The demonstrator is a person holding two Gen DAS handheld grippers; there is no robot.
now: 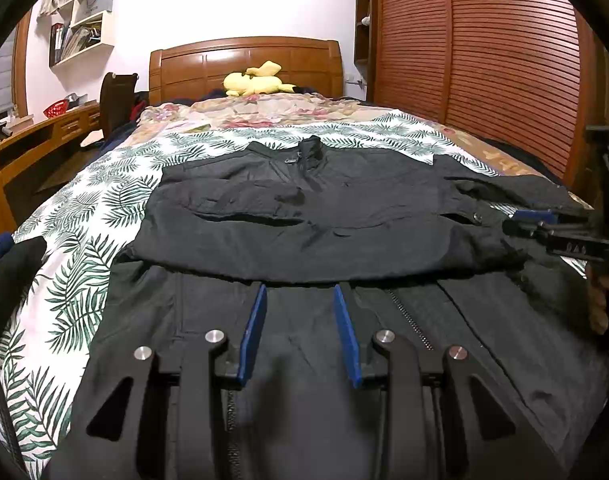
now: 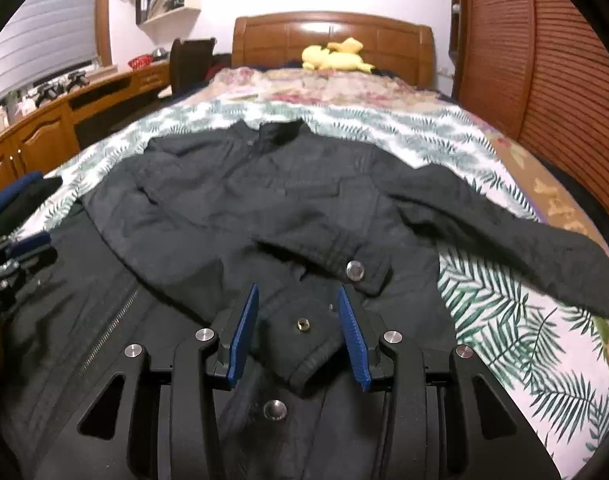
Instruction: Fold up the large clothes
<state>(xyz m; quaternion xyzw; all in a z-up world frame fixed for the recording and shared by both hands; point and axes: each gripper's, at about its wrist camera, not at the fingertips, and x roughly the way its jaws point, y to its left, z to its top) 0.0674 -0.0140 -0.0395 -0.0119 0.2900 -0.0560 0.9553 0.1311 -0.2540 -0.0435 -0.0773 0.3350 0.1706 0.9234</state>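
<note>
A large black jacket (image 1: 304, 216) lies on the bed, collar toward the headboard, with one sleeve folded across its chest. It also shows in the right wrist view (image 2: 264, 200), where its right sleeve (image 2: 524, 248) stretches out over the leaf sheet. My left gripper (image 1: 300, 292) is open and empty above the jacket's lower front. My right gripper (image 2: 296, 292) is open over a sleeve cuff with a snap (image 2: 355, 270), holding nothing. The right gripper also shows in the left wrist view (image 1: 544, 228) at the jacket's right edge.
The bed has a leaf-print sheet (image 1: 84, 248) and a floral quilt (image 1: 264, 112). A yellow plush toy (image 1: 256, 80) lies by the wooden headboard (image 1: 244, 60). A wooden desk (image 1: 32, 140) stands left, a slatted wardrobe (image 1: 484, 60) right. Dark clothes (image 1: 8, 256) lie at the left.
</note>
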